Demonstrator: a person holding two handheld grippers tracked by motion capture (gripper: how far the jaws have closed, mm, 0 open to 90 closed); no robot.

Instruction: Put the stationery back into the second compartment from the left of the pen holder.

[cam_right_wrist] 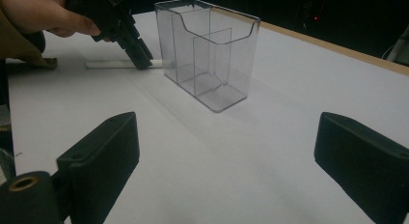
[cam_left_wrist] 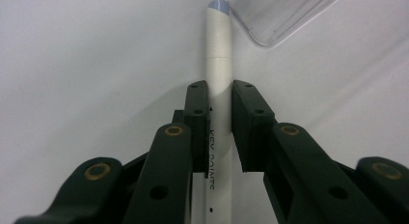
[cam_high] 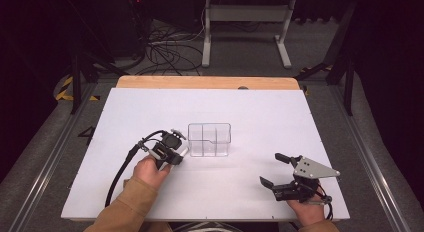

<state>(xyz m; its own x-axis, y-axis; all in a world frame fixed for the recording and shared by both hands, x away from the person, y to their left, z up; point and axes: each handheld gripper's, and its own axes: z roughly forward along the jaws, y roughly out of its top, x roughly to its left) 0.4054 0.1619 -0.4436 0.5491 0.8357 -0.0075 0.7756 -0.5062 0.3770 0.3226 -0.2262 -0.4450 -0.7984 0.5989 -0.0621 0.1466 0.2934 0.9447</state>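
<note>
left gripper view | left gripper [cam_left_wrist: 220, 96] jaws clamped on white pen [cam_left_wrist: 218, 40] | clear holder [cam_left_wrist: 277, 14] at 1 o'clock | right gripper [cam_right_wrist: 226, 151] jaws wide apart, nothing between

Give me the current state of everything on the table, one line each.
Left tongs: shut on the white pen, tips down at the table.
White pen: lying flat on the table, tip near the organizer.
Clear organizer: upright, compartments empty.
Right tongs: open, holding nothing.
</note>
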